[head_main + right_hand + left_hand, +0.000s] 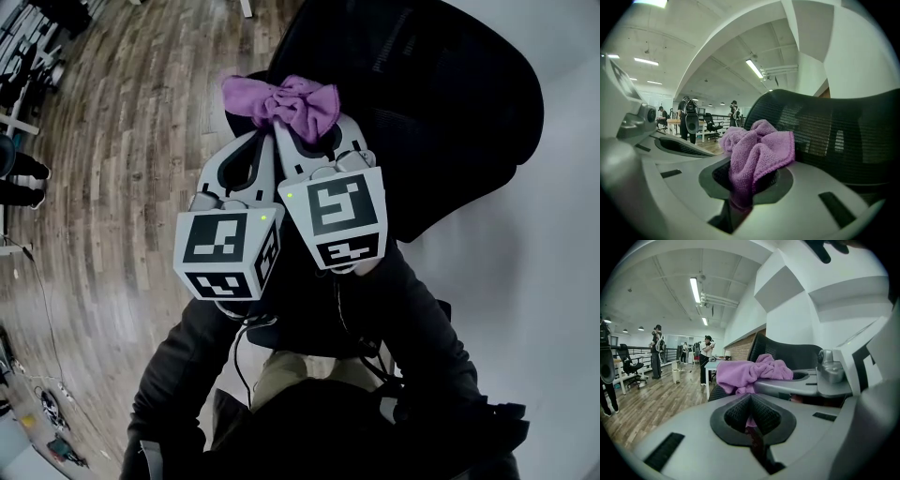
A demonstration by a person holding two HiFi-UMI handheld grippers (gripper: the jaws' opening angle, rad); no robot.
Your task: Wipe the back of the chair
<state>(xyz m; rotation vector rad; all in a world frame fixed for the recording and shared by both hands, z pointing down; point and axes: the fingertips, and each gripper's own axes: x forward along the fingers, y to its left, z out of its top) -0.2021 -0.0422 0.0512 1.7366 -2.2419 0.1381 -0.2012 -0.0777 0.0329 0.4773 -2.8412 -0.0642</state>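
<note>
- The person's dark sleeves (187, 366) come up from the bottom of the head view. They carry the two grippers side by side, with the marker cubes almost touching.
- The left gripper (260, 138) has its jaws pressed together. A thin strip of purple shows in the seam between the pads, so it seems to pinch a corner of the cloth, though only barely.
- The right gripper (300, 131) is closed firmly on the cloth (286, 101). A thick fold is clamped between its jaws, and the rest bunches up loose over the tips.
- Most of the cloth sits on the right gripper's side and spills a little to the left over the other gripper's tip.
- The chair back (422, 84), of black mesh, lies just beyond the cloth and off to the right. In the right gripper view it fills the space directly behind the bundle.
- Whether cloth and mesh already touch cannot be told.
- The right gripper is the nearer one. The wipe probably needs a push forward and to the right, then strokes across the mesh along its wide curved span.
- Wooden floor (122, 141) spreads out to the left.
- Far off, people (705, 357) stand among desks.
</note>
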